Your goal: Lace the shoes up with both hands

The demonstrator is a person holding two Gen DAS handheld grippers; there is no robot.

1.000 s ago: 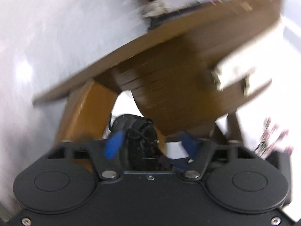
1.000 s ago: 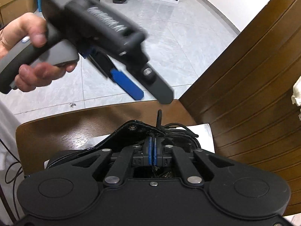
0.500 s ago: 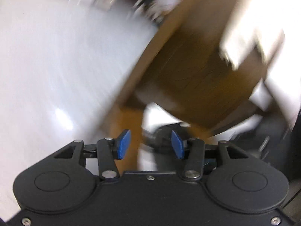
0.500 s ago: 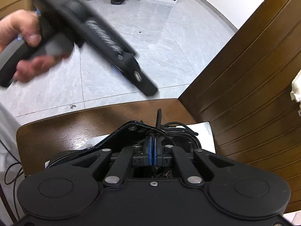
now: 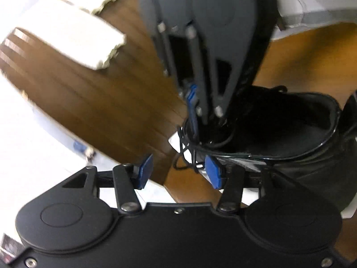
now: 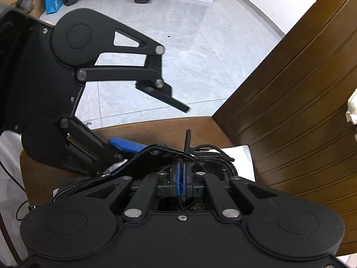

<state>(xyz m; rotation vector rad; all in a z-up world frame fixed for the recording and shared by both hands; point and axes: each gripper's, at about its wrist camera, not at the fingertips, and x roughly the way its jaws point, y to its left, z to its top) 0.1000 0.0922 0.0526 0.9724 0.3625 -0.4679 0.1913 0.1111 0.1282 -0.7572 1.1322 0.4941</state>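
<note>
Two grippers over a glossy black leather shoe (image 5: pixel 296 147), toe hidden, right gripper (image 6: pixel 180 178) clenched on thin black lace (image 6: pixel 188 140), left gripper (image 5: pixel 179 173) fingers spread, lace standing upright.

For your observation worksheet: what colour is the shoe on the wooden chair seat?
Glossy black leather shoe, black laces too; clearest in the left wrist view.
</note>
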